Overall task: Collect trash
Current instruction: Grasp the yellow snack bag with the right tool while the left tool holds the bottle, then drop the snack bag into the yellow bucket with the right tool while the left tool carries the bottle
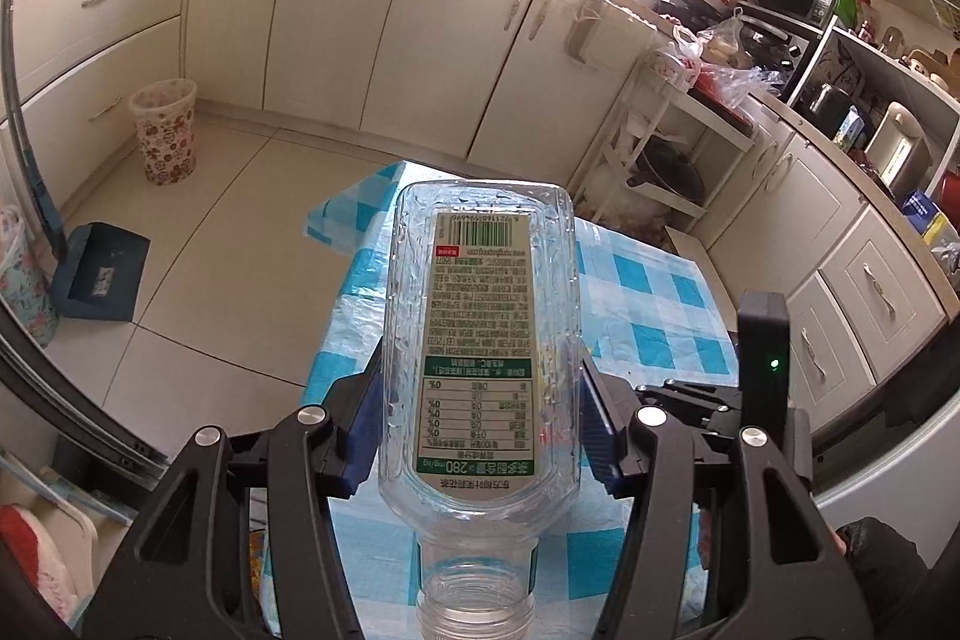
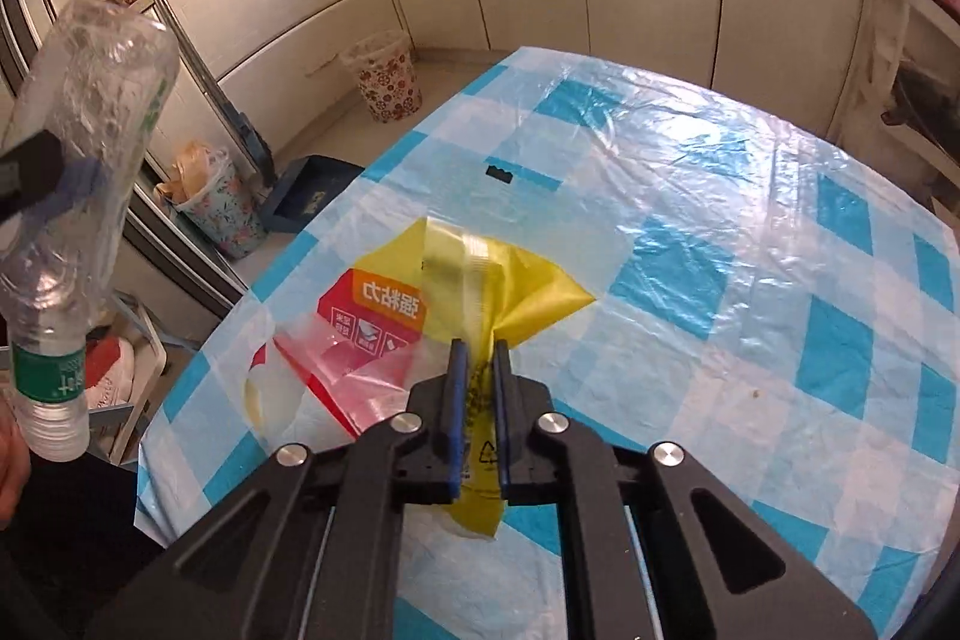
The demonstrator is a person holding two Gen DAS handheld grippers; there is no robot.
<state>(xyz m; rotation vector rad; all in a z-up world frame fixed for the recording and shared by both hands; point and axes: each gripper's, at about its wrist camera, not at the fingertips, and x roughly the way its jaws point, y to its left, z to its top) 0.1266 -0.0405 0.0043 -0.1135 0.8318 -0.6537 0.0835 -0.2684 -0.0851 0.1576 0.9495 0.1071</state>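
Observation:
My left gripper (image 1: pixel 480 370) is shut on an empty clear plastic bottle (image 1: pixel 483 340) with a white and green label, held above the table with its open neck toward the camera. The bottle also shows in the right wrist view (image 2: pixel 84 148) at far left, tilted, neck down. My right gripper (image 2: pixel 478 346) is shut on a yellow, red and clear plastic wrapper (image 2: pixel 420 316), held just above the blue-and-white checked tablecloth (image 2: pixel 750 280). A floral waste bin (image 1: pixel 163 131) stands on the floor by the cabinets; it also shows in the right wrist view (image 2: pixel 384 76).
A blue dustpan (image 1: pixel 99 274) lies on the tiled floor, with a broom handle (image 2: pixel 198 52) leaning nearby. A second floral bin with a bag (image 2: pixel 219 208) stands left of the table. A small black scrap (image 2: pixel 498 173) lies on the cloth. Cabinets and a cluttered counter (image 1: pixel 750 58) ring the room.

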